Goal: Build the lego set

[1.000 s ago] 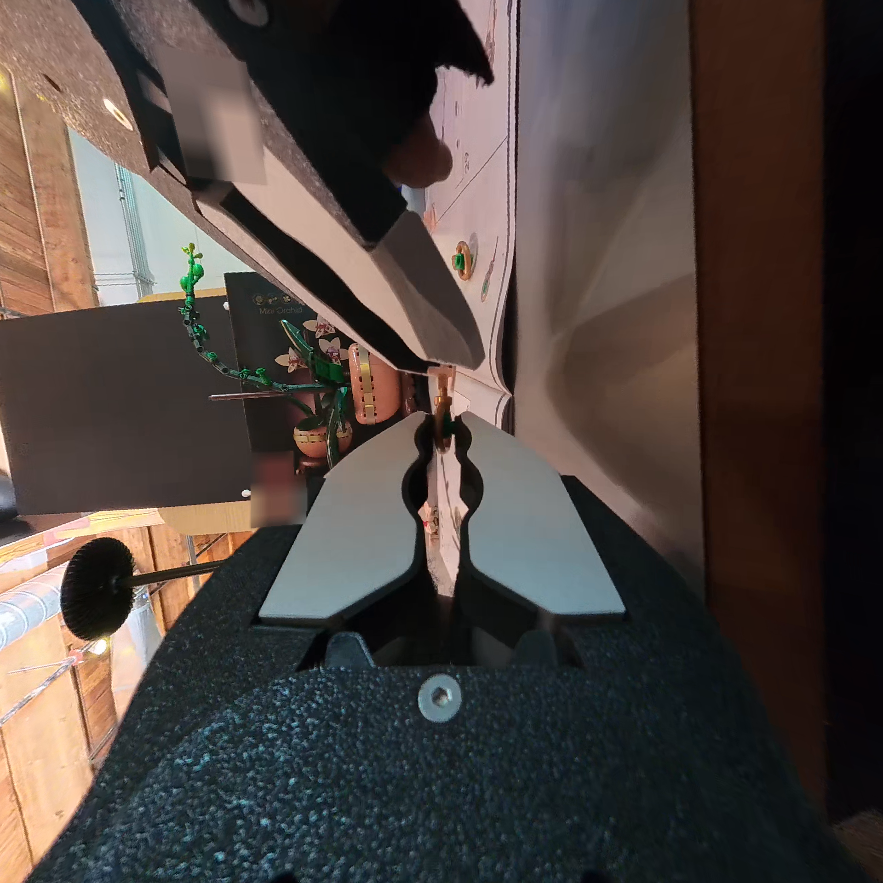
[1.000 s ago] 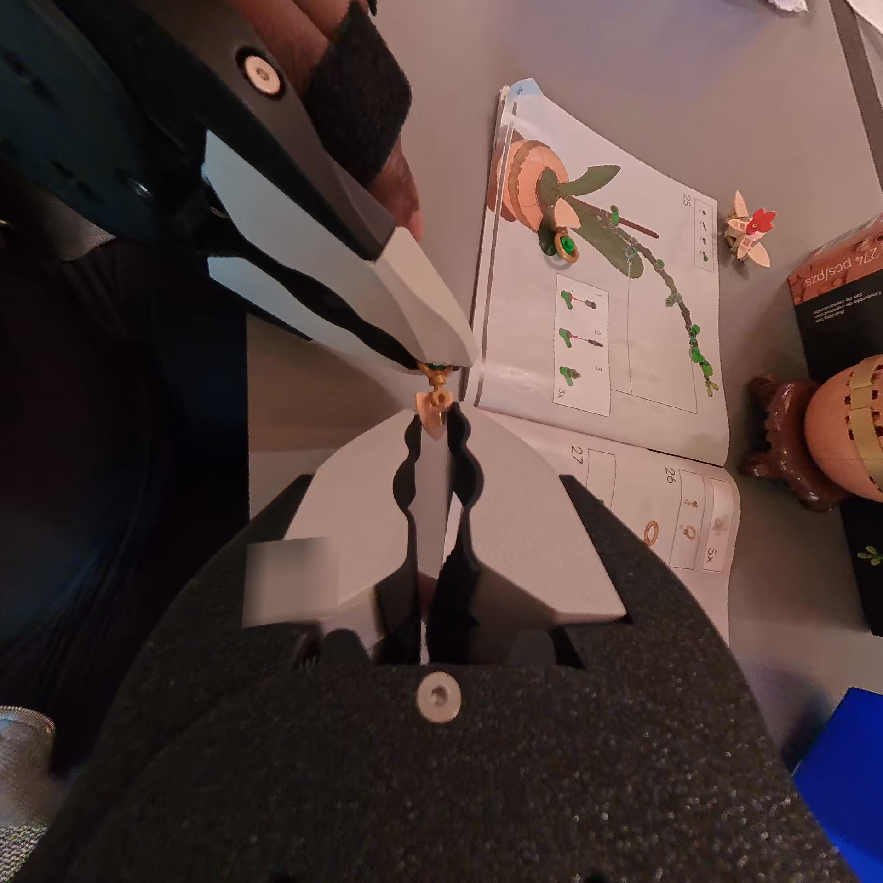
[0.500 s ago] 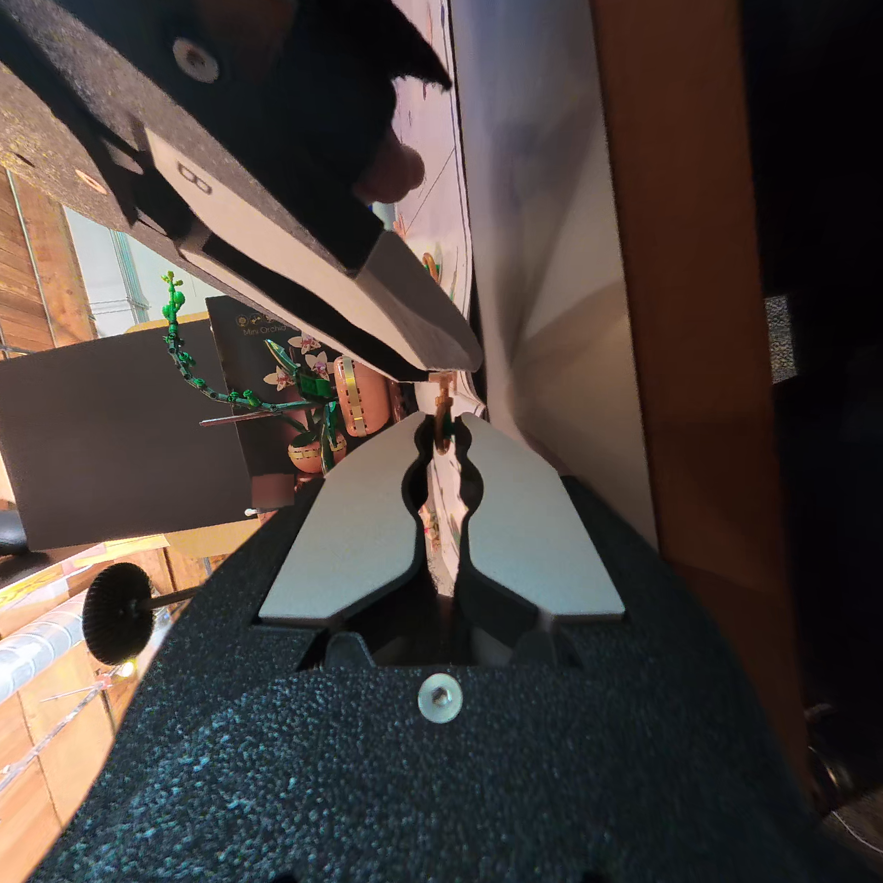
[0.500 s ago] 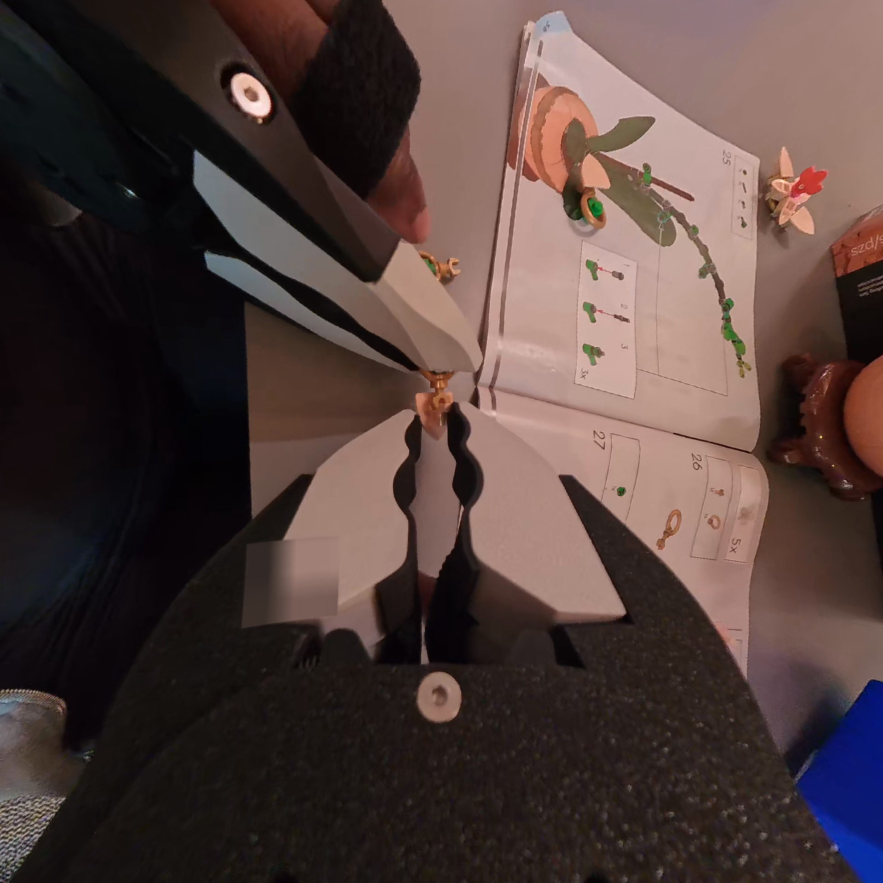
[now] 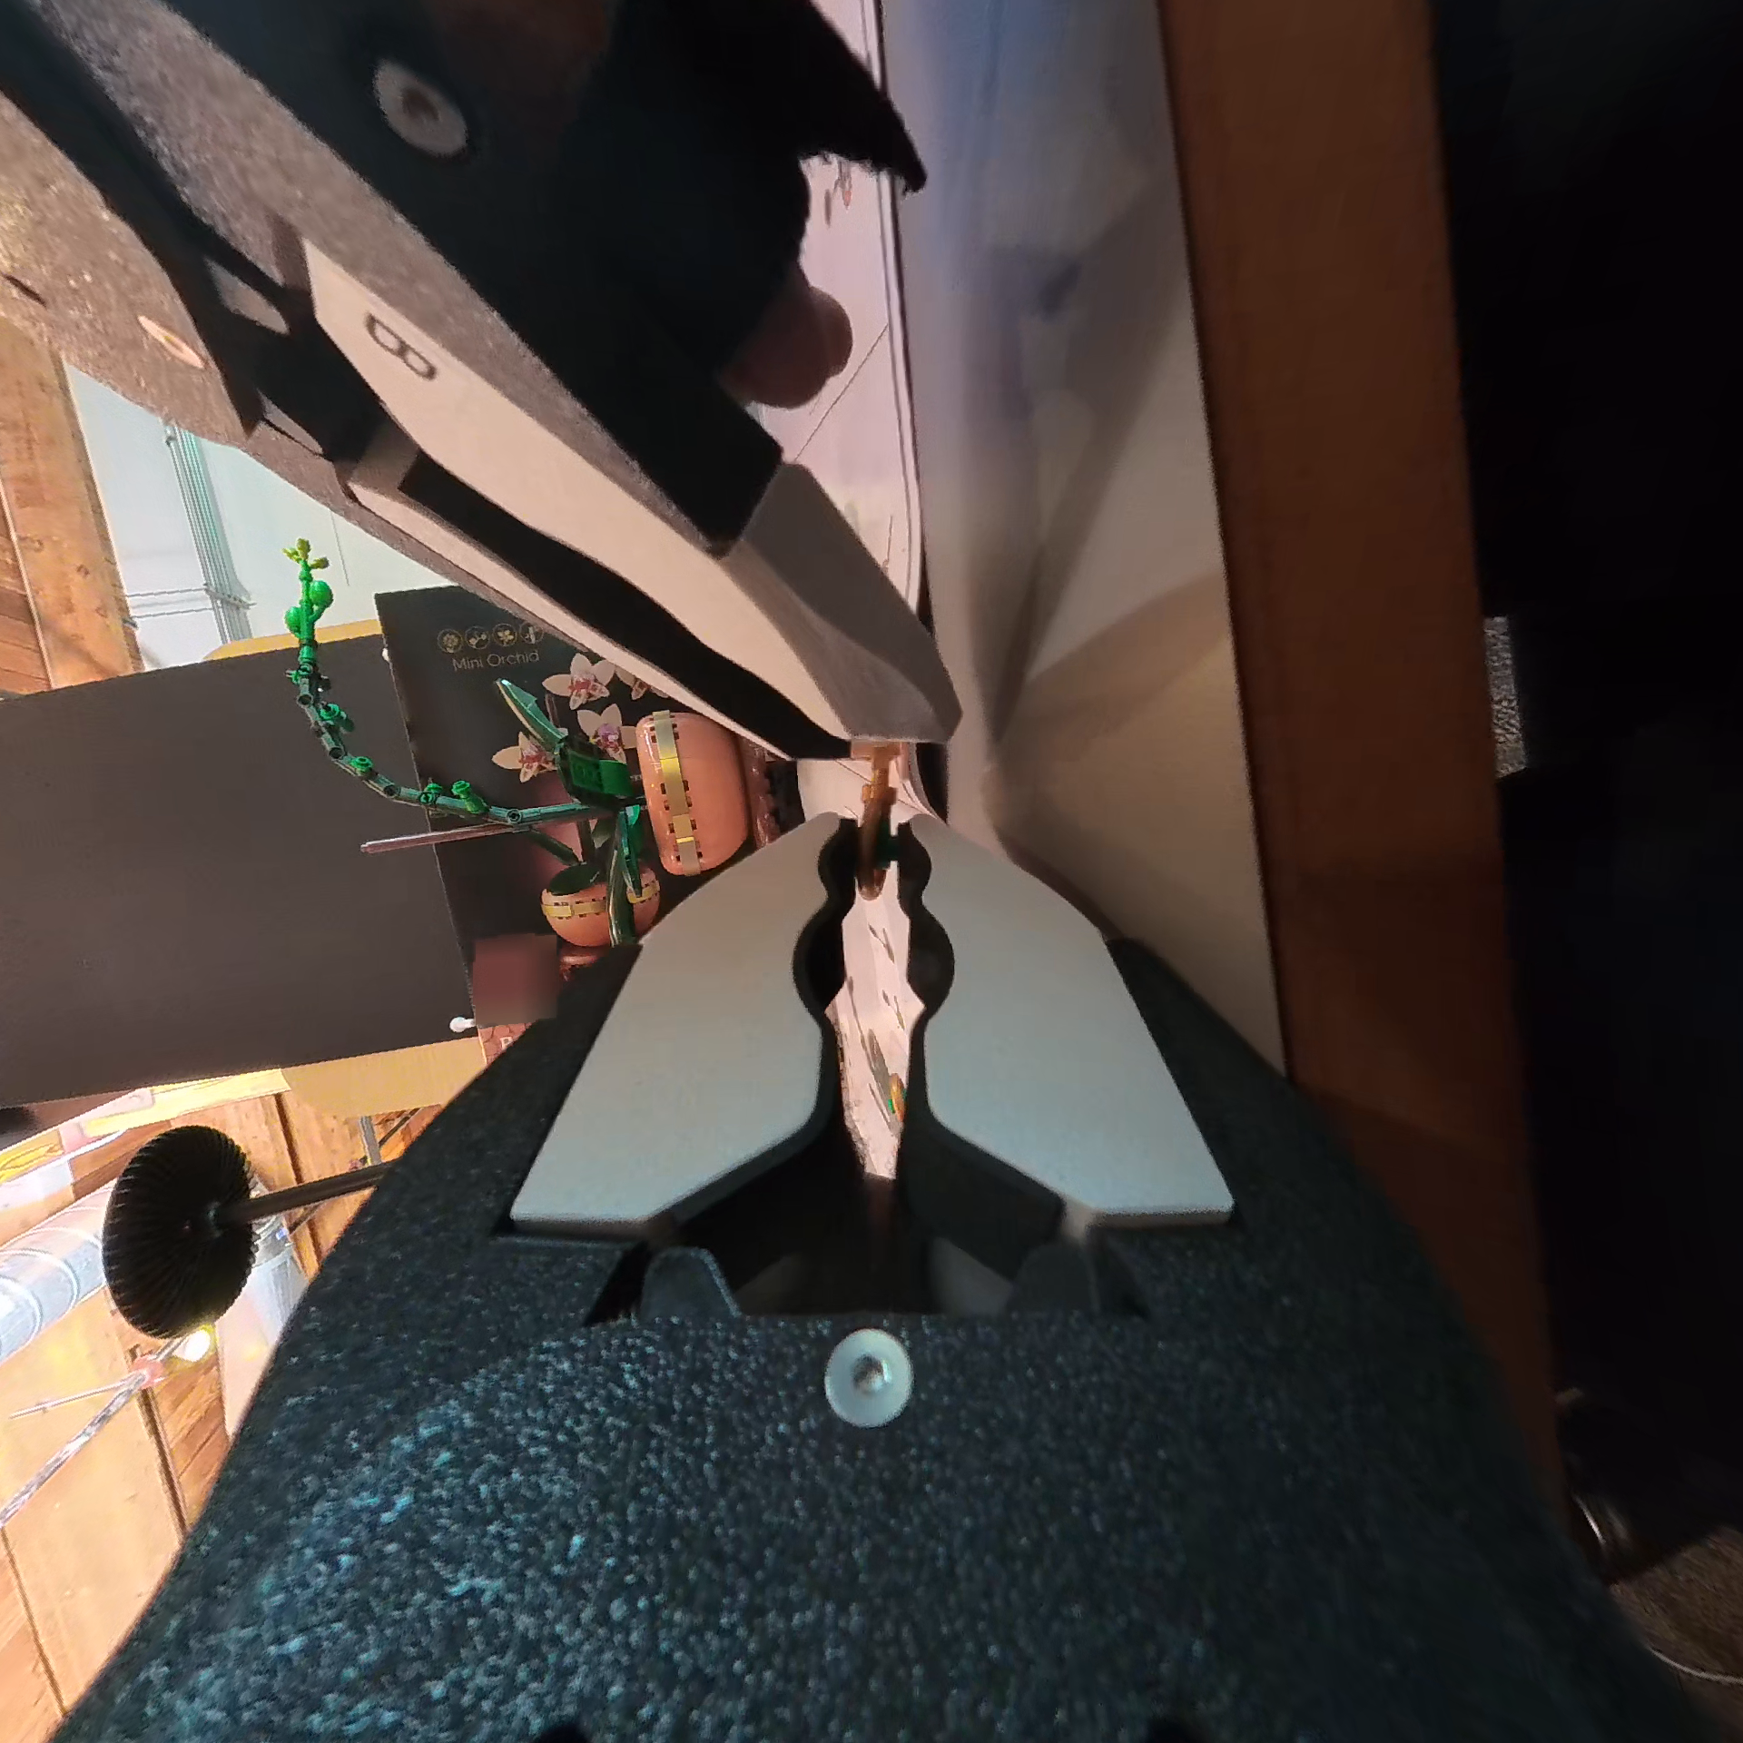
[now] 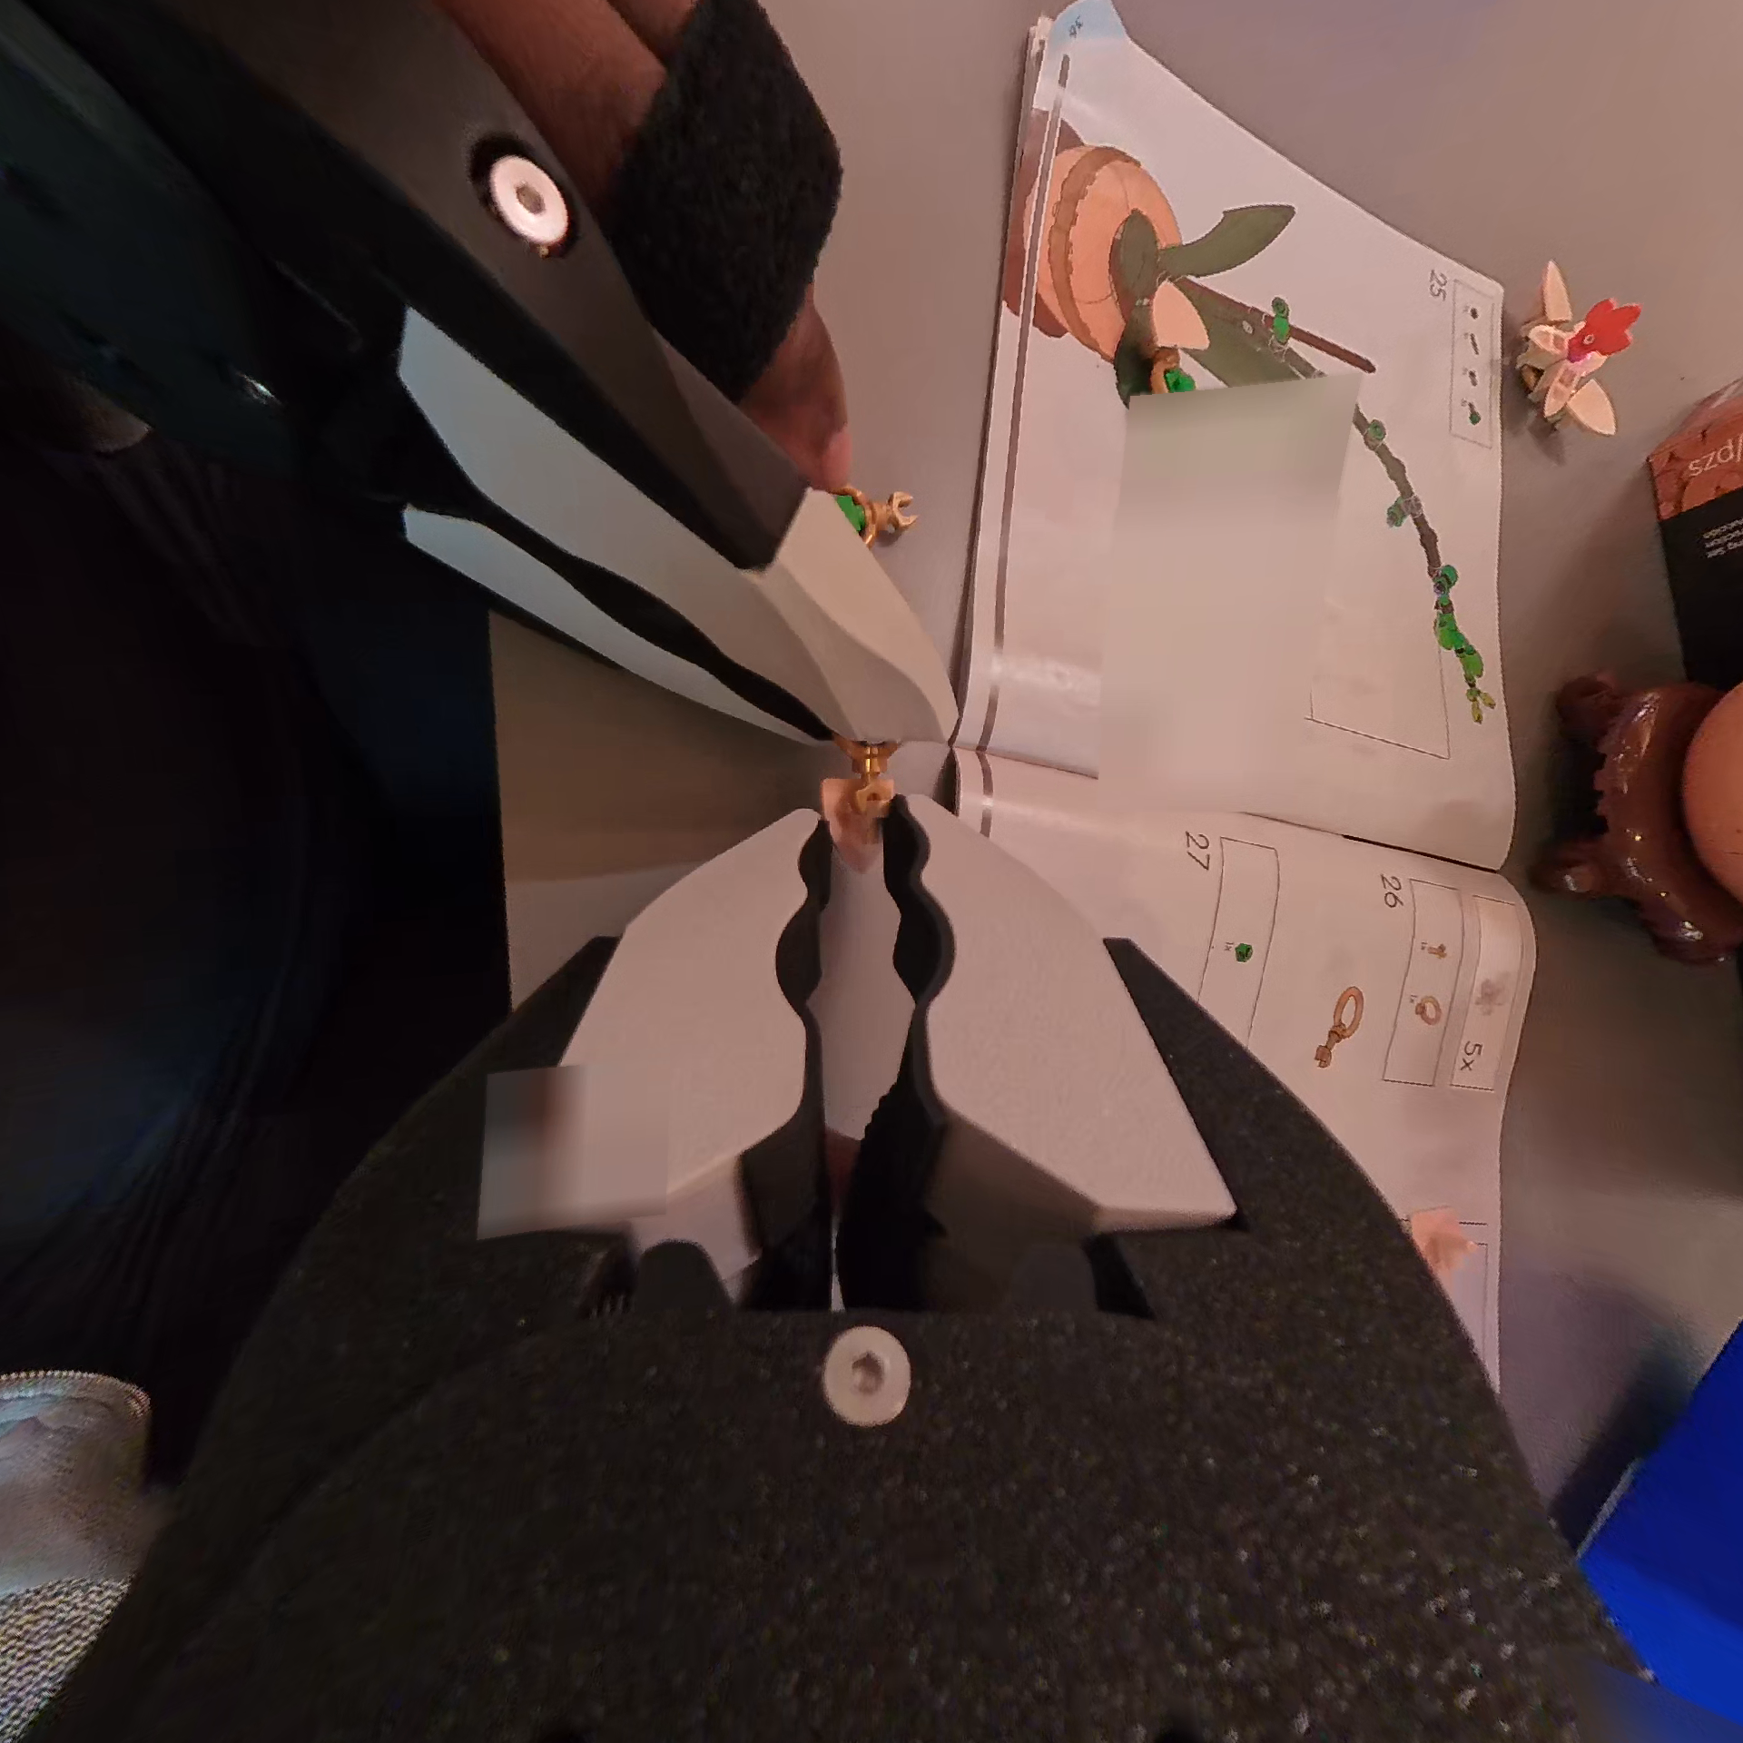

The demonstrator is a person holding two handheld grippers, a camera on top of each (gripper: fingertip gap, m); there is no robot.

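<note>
at the left of the right wrist view your left gripper point(image 6: 872, 736) comes down from above, clenched on a small gold piece point(image 6: 866, 752). just under it your right gripper point(image 6: 860, 819) is clenched on a pale tan petal piece point(image 6: 854, 830), and the two pieces touch tip to tip. behind the left gripper a small gold and green piece point(image 6: 879, 514) lies on the grey table point(image 6: 1415, 113). further right the open instruction booklet point(image 6: 1226, 585) lies flat, then a small flower point(image 6: 1570, 363) with a red part, and a brown base point(image 6: 1641, 821) at the edge. on the left wrist view a gold ring piece point(image 5: 872, 849) with a green part sits between your left gripper point(image 5: 872, 835) tips.
</note>
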